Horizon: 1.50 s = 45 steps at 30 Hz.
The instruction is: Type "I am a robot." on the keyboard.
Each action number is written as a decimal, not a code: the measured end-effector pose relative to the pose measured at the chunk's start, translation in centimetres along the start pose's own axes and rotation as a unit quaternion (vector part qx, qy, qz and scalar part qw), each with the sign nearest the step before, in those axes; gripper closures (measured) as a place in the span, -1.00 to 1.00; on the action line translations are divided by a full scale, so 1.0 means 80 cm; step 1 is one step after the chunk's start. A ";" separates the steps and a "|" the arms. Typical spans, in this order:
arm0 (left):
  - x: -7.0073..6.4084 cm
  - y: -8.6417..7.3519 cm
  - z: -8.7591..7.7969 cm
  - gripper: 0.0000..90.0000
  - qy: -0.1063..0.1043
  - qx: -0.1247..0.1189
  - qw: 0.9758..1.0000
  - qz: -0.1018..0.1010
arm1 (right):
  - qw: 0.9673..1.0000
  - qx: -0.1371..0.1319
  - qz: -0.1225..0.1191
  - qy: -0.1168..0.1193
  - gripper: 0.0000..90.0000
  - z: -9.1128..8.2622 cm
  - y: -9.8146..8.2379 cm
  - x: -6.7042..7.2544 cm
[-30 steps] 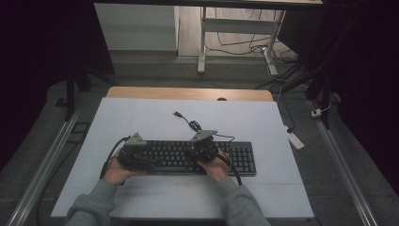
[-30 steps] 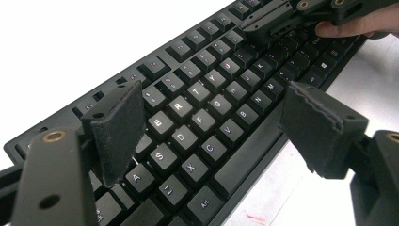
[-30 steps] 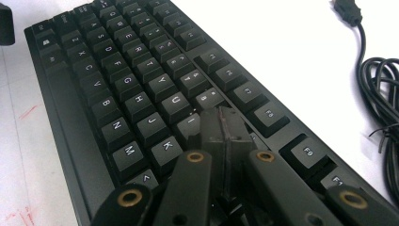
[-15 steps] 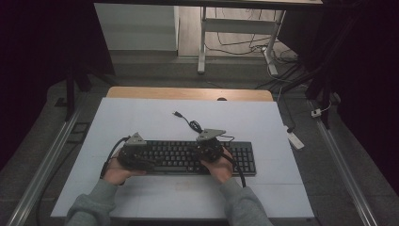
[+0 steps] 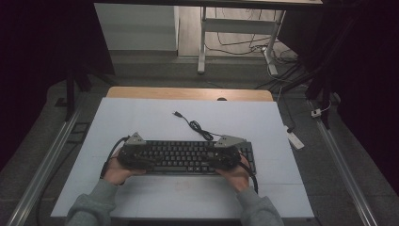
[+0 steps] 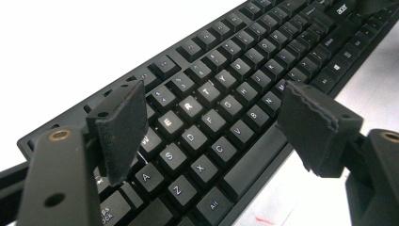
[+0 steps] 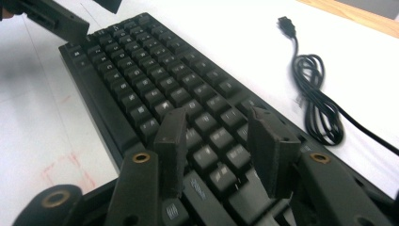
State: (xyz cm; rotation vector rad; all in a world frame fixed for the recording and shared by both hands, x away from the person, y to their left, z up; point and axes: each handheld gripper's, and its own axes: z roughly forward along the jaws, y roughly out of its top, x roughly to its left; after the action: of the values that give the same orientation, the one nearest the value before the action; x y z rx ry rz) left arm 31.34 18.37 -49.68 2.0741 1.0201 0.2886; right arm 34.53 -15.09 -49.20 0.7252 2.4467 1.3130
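Keyboard, black plastic full-size [image 5: 188, 156], lies flat across the lower middle of the high view on the white-topped counter [image 5: 141, 122], long side running left to right. Its black cable with USB plug [image 5: 194, 125] trails from the back edge up toward frame centre, loosely coiled, plug end free on the counter.

Left tongs [image 5: 141, 155] sit over the keyboard's left end. In the left gripper view [image 6: 221, 127] the jaws stand wide apart above the letter keys, pads clear of the keys, nothing clamped: released.

Right tongs [image 5: 220, 156] sit over the keyboard's right end. In the right gripper view [image 7: 219, 150] the jaws have just been opening; pads stand apart above the keys, nothing gripped between them: released.

Both hands hold the tongs from the lower edge of the high view, grey sleeves behind.
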 end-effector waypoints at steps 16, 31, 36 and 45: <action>-0.004 0.001 0.002 -0.35 0.007 -0.004 1.000 0.004 | 1.000 -0.006 -0.001 -0.005 0.23 -0.012 -0.011 -0.002; -0.017 0.004 0.015 0.11 -0.001 -0.007 1.000 0.025 | 1.000 -0.002 -0.002 -0.008 0.22 -0.013 -0.012 -0.003; -0.020 0.003 0.019 0.49 -0.007 -0.006 1.000 0.030 | 1.000 -0.001 -0.003 -0.009 0.22 -0.013 -0.012 -0.004; -0.029 0.003 0.037 0.98 -0.024 0.020 0.998 0.048 | 1.000 0.000 -0.003 -0.009 0.21 -0.012 -0.013 -0.004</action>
State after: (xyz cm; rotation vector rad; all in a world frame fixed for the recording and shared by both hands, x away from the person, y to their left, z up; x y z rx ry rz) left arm 31.47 14.87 -51.17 2.1597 0.9069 0.2669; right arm 34.05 -16.44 -49.49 0.7245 2.4340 1.2980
